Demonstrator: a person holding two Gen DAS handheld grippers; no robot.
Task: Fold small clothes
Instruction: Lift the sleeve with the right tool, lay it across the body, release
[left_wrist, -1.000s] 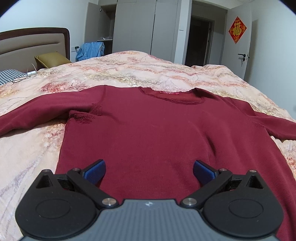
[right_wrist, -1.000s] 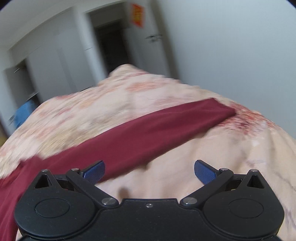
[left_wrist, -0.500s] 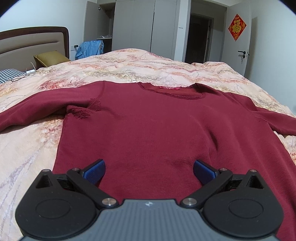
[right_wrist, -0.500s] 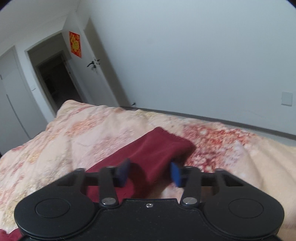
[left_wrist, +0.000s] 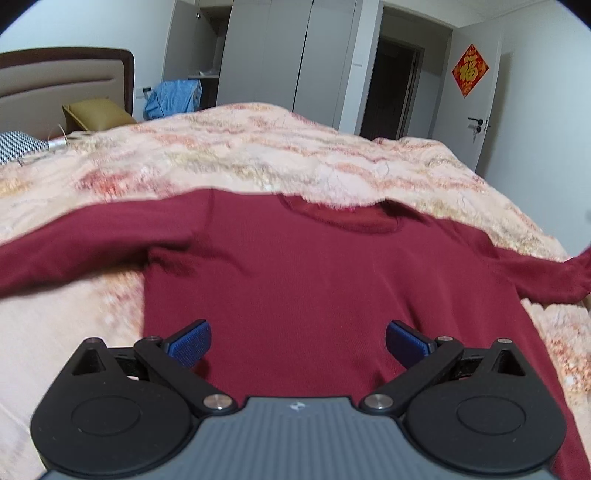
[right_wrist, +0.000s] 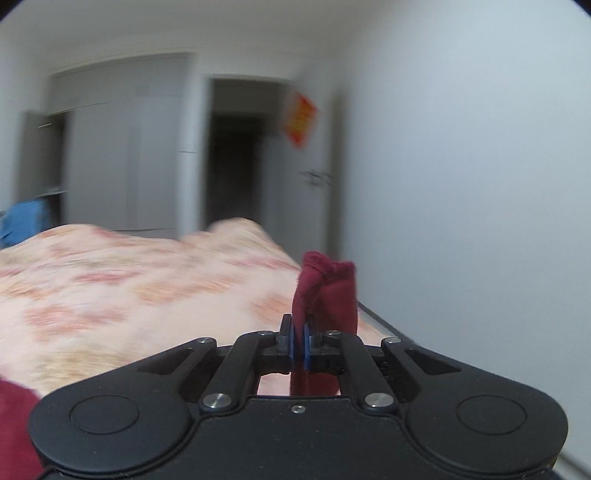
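A dark red knitted long-sleeved sweater (left_wrist: 295, 280) lies flat, front up, on a bed covered by a peach floral quilt (left_wrist: 258, 155), its neckline toward 12 o'clock and its sleeves stretched toward 9 and 3 o'clock. The left gripper (left_wrist: 297, 341) hovers over the lower body of the sweater, its blue-padded fingers (left_wrist: 188, 341) spread wide with nothing between them. The right gripper (right_wrist: 297, 341) has its fingers pressed together, pinching the cuff of the sweater's sleeve (right_wrist: 325, 291), which stands up bunched above the fingers and clear of the quilt. In the left wrist view that sleeve end lifts off the bed at 3 o'clock. A grey wardrobe (left_wrist: 280, 55) stands at 12 o'clock, a white door with a red paper ornament (left_wrist: 470, 69) at 2 o'clock.
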